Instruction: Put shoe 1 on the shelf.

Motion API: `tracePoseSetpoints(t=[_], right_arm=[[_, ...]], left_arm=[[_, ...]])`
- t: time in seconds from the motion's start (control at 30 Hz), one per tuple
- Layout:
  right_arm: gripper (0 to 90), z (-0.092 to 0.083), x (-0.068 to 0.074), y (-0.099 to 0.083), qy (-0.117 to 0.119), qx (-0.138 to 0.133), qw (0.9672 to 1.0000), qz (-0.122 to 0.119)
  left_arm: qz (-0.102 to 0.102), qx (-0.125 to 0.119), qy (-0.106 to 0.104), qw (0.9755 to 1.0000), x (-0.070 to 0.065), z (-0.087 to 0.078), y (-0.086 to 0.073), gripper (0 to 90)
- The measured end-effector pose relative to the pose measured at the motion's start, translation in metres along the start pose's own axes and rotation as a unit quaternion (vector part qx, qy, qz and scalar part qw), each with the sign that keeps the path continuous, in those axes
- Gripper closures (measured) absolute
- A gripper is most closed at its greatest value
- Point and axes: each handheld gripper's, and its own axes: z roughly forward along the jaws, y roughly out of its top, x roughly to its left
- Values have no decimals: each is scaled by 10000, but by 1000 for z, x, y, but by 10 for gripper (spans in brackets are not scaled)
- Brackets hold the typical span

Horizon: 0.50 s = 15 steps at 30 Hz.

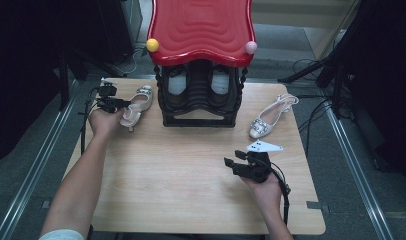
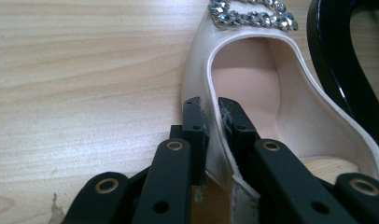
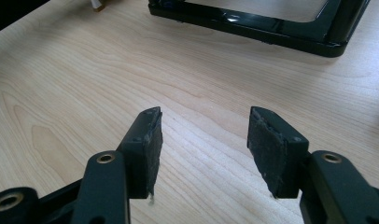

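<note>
Pale wooden table [image 1: 191,170] on a grey floor, dark stands at both sides. Black shoe rack [image 1: 200,95] with a red wavy top at the far middle, a pair of shoes inside. Left gripper [image 2: 210,121] clamped on the side wall of the cream shoe [image 2: 253,88], one jaw inside, one outside, near the rack's left foot. Right gripper [image 3: 204,140] low over bare wood, jaws apart, nothing between. Second cream slingback [image 1: 271,117] at the far right, untouched. Likely risks: thin upper slipping out of the narrow pinch on lifting; shoe swinging heel-down and knocking the rack; soft leather creased by the pads.
</note>
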Motion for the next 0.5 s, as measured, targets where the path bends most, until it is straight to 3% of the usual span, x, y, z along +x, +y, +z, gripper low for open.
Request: tracePoseSetpoints(t=[0.1, 0.27, 0.33, 0.5], right_arm=[[464, -1, -1, 0, 3, -21, 10000, 15], [464, 1, -3, 2, 15, -42, 10000, 22], [464, 2, -3, 4, 45, -42, 10000, 12], [464, 8, -3, 8, 124, -73, 9999, -15]], left_arm=[[-255, -97, -228, 9994, 1, -6, 0, 834], [-215, -124, -389, 9989, -2, -21, -3, 835], [-316, -185, -491, 9981, -2, -26, -7, 836], [-245, -208, -677, 9972, 0, -46, -21, 837]])
